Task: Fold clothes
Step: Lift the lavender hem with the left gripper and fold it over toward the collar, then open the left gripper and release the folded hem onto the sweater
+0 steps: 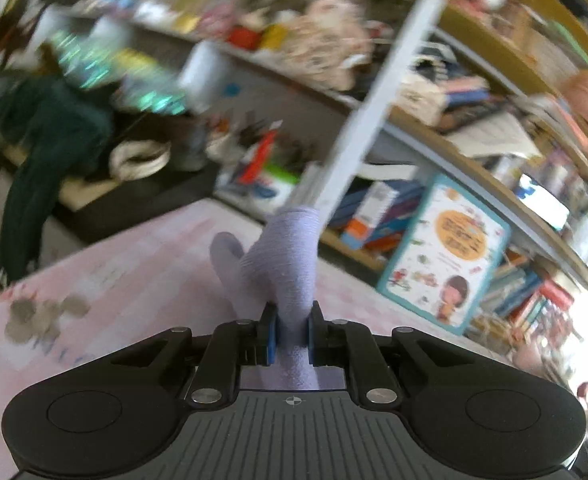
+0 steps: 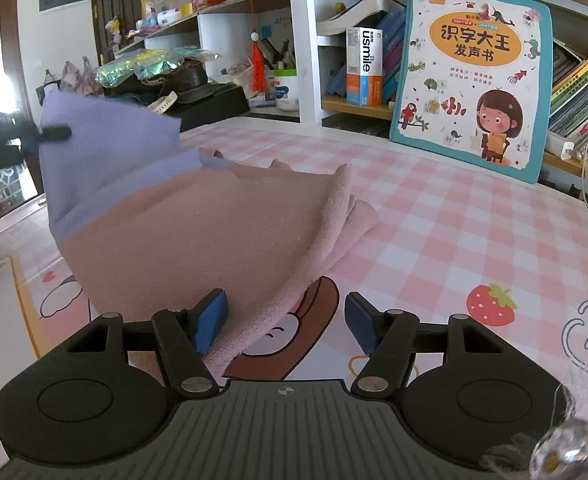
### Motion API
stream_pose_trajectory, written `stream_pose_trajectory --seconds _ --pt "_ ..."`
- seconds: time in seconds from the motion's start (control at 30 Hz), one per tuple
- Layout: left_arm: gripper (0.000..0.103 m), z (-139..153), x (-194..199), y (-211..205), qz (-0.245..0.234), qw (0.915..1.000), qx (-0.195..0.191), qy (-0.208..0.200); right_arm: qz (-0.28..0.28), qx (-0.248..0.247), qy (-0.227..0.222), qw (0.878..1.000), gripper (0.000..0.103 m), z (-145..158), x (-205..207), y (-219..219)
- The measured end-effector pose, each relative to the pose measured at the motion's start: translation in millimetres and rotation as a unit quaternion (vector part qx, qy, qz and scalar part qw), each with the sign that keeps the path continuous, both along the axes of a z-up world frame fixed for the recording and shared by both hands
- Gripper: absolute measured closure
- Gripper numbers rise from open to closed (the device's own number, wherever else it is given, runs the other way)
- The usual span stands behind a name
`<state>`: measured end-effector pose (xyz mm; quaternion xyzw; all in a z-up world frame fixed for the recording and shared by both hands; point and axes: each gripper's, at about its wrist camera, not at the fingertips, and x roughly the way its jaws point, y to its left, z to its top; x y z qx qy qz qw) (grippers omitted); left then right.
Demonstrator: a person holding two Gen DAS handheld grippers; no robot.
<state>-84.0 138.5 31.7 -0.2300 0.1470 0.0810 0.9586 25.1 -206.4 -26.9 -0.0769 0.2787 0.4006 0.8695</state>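
Observation:
A garment with a lilac part [image 2: 110,160] and a dusty pink part [image 2: 214,236] hangs lifted over the pink checked tablecloth [image 2: 434,216]. My left gripper [image 1: 292,332] is shut on a lilac fold of it [image 1: 282,264]; it also shows far left in the right wrist view [image 2: 54,133], holding the lilac corner up. My right gripper [image 2: 286,326] is open, its blue pads [image 2: 210,322] either side of the pink hem, which lies between them on the table.
A large children's book [image 2: 474,76] leans on the bookshelf [image 2: 358,106] at the table's far edge. A black box with clutter [image 2: 210,100] stands at the back left. A dark green garment [image 1: 50,152] hangs at the left.

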Motion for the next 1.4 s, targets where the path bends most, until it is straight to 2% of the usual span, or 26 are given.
stream_pose_trajectory --seconds 0.13,0.23,0.4,0.53,0.63,0.77,0.8,0.87,0.93,1.0,1.07,1.17,1.27,1.37,1.4 --pt "0.090 17.3 6.7 -29.3 -0.031 0.9985 0.045 -0.012 0.000 0.000 0.000 1.000 0.040 -0.1 -0.3 0.5" --pt "0.090 26.8 13.2 -58.7 -0.059 0.9936 0.094 -0.018 0.000 0.000 0.000 1.000 0.040 0.0 -0.1 0.5" --pt "0.090 25.1 19.5 -116.9 -0.117 0.9730 0.198 -0.011 0.000 0.002 0.002 1.000 0.040 -0.1 0.8 0.1" --pt "0.089 3.9 29.1 -163.0 -0.188 0.9432 0.272 0.025 0.000 0.002 0.003 1.000 0.040 0.1 1.2 0.0" --pt "0.086 -21.2 40.3 -192.3 -0.250 0.9098 0.320 0.084 0.000 0.003 0.005 1.000 0.040 0.2 1.7 -0.2" --pt "0.084 -46.5 42.4 -215.6 -0.269 0.8687 0.399 0.116 0.001 0.006 0.009 1.000 0.040 -0.3 2.8 -0.8" --pt "0.084 -48.1 41.0 -217.5 -0.269 0.8650 0.408 0.116 0.001 0.006 0.010 1.000 0.040 -0.4 3.2 -0.9" --pt "0.084 -46.0 40.6 -215.5 -0.269 0.8682 0.402 0.114 0.001 0.007 0.011 1.000 0.040 -0.6 3.2 -1.3" --pt "0.087 -35.4 36.9 -205.0 -0.261 0.8869 0.370 0.092 0.001 0.007 0.012 1.000 0.040 -0.7 2.9 -1.4" --pt "0.089 -18.0 33.9 -192.2 -0.243 0.9107 0.328 0.063 0.001 0.007 0.012 1.000 0.040 -0.4 3.4 -1.7" --pt "0.089 -8.3 31.4 -190.2 -0.235 0.9149 0.325 0.048 0.001 0.007 0.012 1.000 0.040 -0.5 4.1 -1.7" --pt "0.089 -15.5 25.8 -208.2 -0.246 0.8943 0.369 0.060 0.001 0.009 0.015 1.000 0.040 -1.2 4.1 -1.8" --pt "0.083 -44.9 26.9 -227.3 -0.277 0.8635 0.409 0.104 0.001 0.009 0.015 1.000 0.040 -1.1 3.0 -1.9" --pt "0.076 -53.9 23.2 -232.2 -0.278 0.8600 0.414 0.107 0.001 0.006 0.010 1.000 0.040 -0.9 1.6 -1.3" --pt "0.076 -52.9 22.9 -230.9 -0.278 0.8636 0.407 0.107 0.000 0.007 0.010 1.000 0.040 -1.0 1.8 -1.4"
